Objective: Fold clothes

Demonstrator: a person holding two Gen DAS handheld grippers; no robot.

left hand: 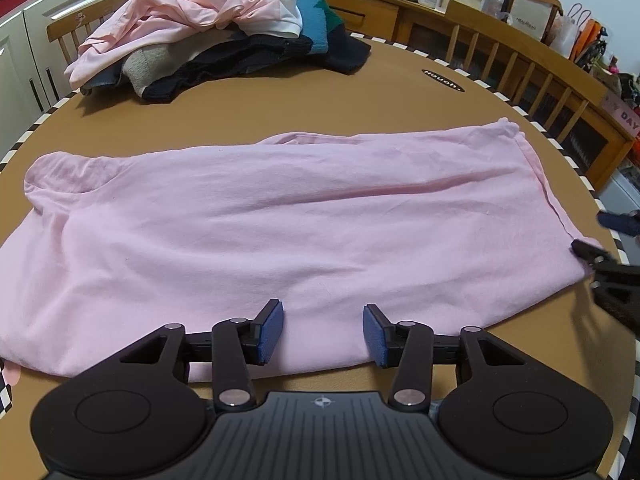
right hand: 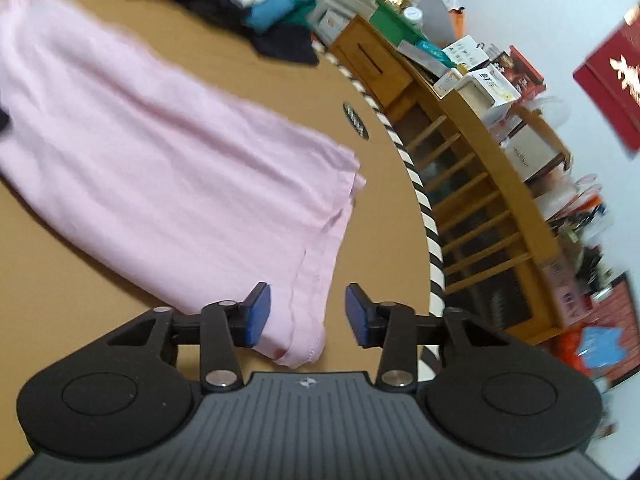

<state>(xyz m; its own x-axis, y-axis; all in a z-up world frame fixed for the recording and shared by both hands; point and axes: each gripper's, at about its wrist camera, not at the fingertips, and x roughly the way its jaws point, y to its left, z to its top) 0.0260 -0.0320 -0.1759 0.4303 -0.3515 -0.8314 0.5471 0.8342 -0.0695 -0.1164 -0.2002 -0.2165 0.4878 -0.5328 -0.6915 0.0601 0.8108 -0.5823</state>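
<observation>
A pale pink garment (left hand: pixel 260 220) lies spread flat across the brown table (left hand: pixel 400 92), folded lengthwise. My left gripper (left hand: pixel 323 330) is open over its near edge, pads on either side of the cloth without pinching it. My right gripper (right hand: pixel 307 314) is open over the garment's hemmed corner (right hand: pixel 304 340); the pink garment (right hand: pixel 160 168) stretches away to the upper left in that view. The right gripper also shows at the right edge of the left wrist view (left hand: pixel 600 256), beside the garment's right end.
A pile of unfolded clothes (left hand: pixel 208 32), pink, white, blue and dark, sits at the table's far side. A wooden chair (left hand: pixel 520 60) and a cluttered wooden sideboard (right hand: pixel 460 120) stand beyond the table's striped rim (right hand: pixel 424 208).
</observation>
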